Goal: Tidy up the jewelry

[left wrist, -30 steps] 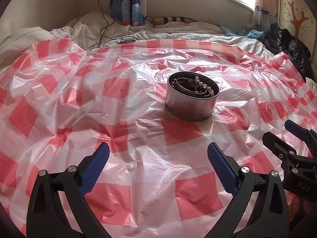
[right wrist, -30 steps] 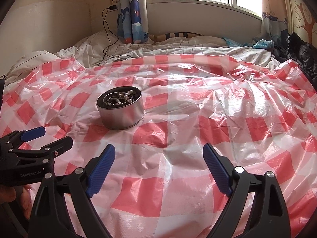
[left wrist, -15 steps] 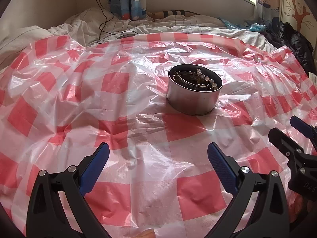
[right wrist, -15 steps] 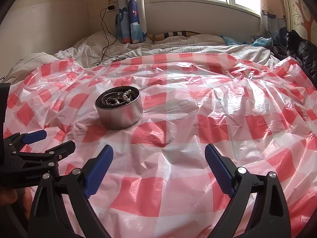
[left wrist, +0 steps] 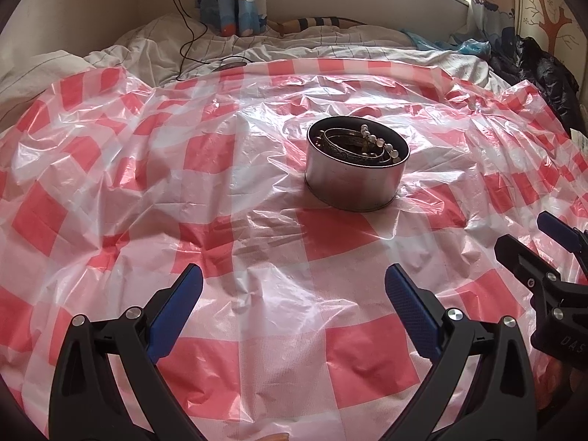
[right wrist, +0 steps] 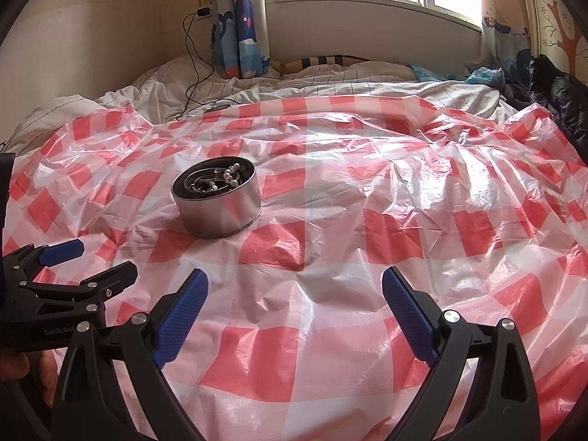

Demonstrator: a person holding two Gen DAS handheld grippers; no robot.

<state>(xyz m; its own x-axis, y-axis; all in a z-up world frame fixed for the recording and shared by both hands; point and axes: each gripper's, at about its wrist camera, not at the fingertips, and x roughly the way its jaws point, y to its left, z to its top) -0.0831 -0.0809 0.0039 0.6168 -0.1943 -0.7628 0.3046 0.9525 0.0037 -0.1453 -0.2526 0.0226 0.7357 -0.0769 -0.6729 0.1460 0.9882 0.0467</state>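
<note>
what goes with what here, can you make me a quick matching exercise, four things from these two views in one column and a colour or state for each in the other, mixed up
Things
1. round tin
2. plastic sheet
3. left gripper
4. charger cable

Colour or state
A. red and white checks, crinkled
B. open, holding nothing
C. black, hanging from a wall socket
D. silver, lid off, bracelets and beads inside

Pairs: 1-D, 2-A, 3-B, 4-C
</note>
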